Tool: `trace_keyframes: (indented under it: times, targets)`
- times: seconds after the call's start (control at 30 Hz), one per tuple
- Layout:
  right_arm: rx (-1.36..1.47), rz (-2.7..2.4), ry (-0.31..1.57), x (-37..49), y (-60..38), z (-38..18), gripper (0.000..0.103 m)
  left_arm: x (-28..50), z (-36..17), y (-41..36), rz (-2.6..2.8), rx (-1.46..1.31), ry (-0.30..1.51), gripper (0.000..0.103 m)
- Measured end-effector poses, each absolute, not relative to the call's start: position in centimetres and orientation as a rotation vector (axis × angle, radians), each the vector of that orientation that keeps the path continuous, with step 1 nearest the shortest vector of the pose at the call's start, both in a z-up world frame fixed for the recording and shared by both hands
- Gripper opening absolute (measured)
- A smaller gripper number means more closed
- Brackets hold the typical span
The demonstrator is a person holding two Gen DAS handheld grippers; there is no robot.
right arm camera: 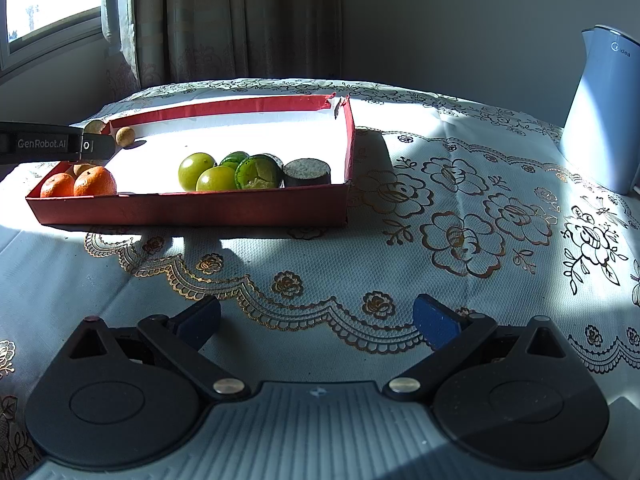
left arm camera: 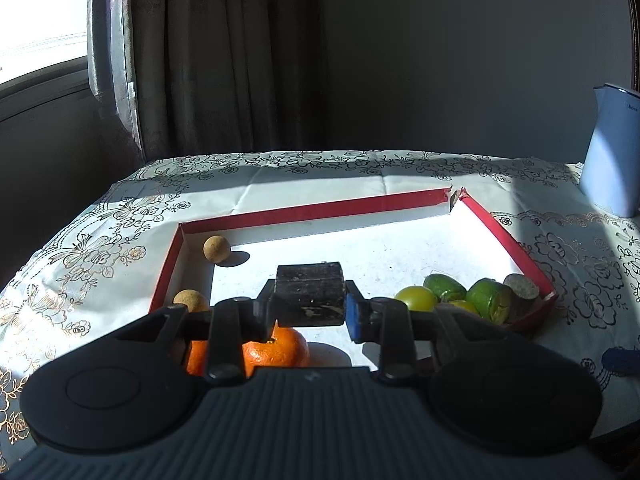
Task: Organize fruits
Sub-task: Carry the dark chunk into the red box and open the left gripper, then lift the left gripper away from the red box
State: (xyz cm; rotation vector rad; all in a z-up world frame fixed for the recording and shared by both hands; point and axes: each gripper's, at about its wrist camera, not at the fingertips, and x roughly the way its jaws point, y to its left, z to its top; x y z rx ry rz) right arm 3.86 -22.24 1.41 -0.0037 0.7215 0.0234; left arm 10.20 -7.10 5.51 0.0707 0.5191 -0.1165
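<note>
Item: fruit in red tray (right arm camera: 192, 210), table (right arm camera: 400, 260).
Left hand-held gripper (left arm camera: 310, 300) clamped on a dark block above the oranges (right arm camera: 95, 181) at seven o'clock; right hand-held gripper (right arm camera: 316, 326) apart, empty. Green fruits (right arm camera: 196, 170) at five o'clock: likely light, round, prone to rolling; grip across the widest part, gently.

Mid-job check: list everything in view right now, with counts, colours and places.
tray: one, red, white inside, on tablecloth
oranges: two, orange, tray's left end
tan round fruits: two, tray's left side
yellow-green fruits: two, tray's right half
dark green fruits: two, beside them
dark cut piece: one, pale top, tray's right corner
kettle: one, pale blue, far right
tablecloth: one, white, floral
curtain: brown, behind
left gripper: shut on dark block, over tray
right gripper: open, empty, above tablecloth
</note>
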Motion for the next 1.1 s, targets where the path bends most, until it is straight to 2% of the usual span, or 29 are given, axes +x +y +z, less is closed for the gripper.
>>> trace_keyframes:
  times: [0.4,0.73,0.87,1.03,1.1]
  targets:
    - [-0.004,0.023,0.722,3.8,-22.3,1.4,0.103,15.2,3.2,-8.8,-0.137,0.044,0.608,0.030]
    - [-0.002,0.028,0.723,4.0,-22.2,1.4,0.103,16.0,2.2,-8.2,-0.106,0.037,0.627,0.030]
    - [-0.002,0.028,0.723,4.0,-22.2,1.4,0.103,15.6,2.5,-8.3,-0.088,0.049,0.602,0.046]
    - [-0.002,0.028,0.723,4.0,-22.2,1.4,0.103,15.3,2.6,-8.3,-0.088,0.058,0.594,0.046]
    - [-0.002,0.028,0.723,4.0,-22.2,1.4,0.103,15.0,2.8,-8.4,-0.088,0.064,0.585,0.049]
